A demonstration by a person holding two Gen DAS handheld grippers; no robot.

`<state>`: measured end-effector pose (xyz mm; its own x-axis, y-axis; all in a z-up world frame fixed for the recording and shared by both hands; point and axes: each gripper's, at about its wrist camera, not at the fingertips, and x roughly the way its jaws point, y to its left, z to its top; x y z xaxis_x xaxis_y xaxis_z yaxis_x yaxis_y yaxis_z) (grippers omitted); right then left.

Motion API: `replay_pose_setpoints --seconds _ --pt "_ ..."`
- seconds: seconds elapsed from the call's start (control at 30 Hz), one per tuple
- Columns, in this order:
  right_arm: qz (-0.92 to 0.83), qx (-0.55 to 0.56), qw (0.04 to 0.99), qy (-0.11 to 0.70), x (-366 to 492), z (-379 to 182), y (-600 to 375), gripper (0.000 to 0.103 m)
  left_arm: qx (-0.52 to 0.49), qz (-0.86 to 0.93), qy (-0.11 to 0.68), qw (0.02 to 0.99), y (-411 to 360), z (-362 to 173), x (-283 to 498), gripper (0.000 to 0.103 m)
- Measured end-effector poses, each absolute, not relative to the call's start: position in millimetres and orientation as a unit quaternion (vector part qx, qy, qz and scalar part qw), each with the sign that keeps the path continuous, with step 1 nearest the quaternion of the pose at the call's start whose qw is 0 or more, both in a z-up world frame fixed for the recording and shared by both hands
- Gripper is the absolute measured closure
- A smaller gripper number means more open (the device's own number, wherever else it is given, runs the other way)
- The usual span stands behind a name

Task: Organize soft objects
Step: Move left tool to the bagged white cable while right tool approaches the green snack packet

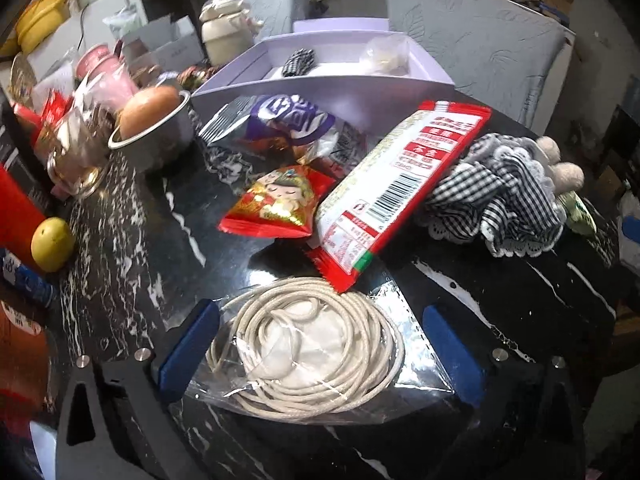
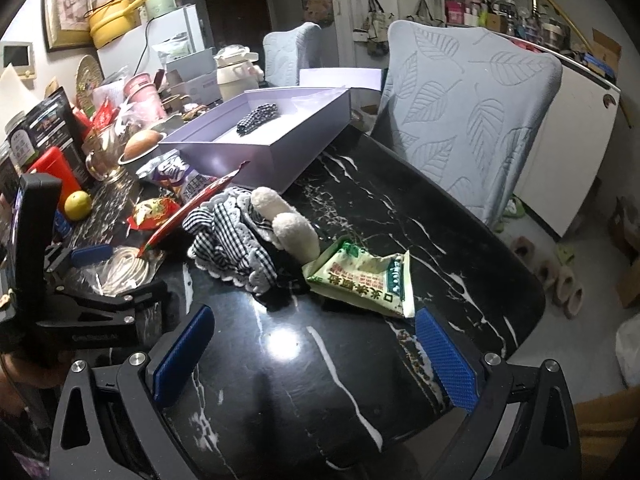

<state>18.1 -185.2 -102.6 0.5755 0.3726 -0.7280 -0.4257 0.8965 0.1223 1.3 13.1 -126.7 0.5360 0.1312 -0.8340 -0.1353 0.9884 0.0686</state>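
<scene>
While my left gripper [image 1: 316, 344] stands spread around the bagged cord [image 1: 308, 348], a red packet [image 1: 400, 188] overlaps its far edge. My right gripper [image 2: 316, 356] gapes over bare table [image 2: 280, 380]; only its view shows the green packet [image 2: 364, 280].

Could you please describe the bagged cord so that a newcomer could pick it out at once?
Start at the lavender box on the black marble table, then come toward the near edge past the long red packet. The bagged cord lies between the open left gripper: cream rope coiled in clear plastic, unlike the printed wrappers.
</scene>
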Motion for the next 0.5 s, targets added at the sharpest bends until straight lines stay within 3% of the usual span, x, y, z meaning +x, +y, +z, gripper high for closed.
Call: replay_pose_setpoints --seconds 0.23,0.37,0.4,0.5 --pt "0.228 -0.026 0.887 0.4 17.9 -102.8 -186.6 0.001 -0.003 0.094 0.462 0.882 20.4 -128.6 -0.3 0.006" --pt "0.222 -0.025 0.89 0.397 17.6 -102.8 -189.8 0.001 -0.002 0.095 0.452 0.887 20.4 -125.2 -6.9 0.024" --pt "0.22 -0.023 0.89 0.398 18.3 -102.9 -190.7 0.001 -0.006 0.089 0.451 0.888 20.7 -123.4 -7.7 0.035" --pt "0.216 -0.02 0.891 0.398 20.9 -103.2 -193.5 0.001 -0.007 0.079 0.447 0.891 15.1 -117.8 -12.4 0.042"
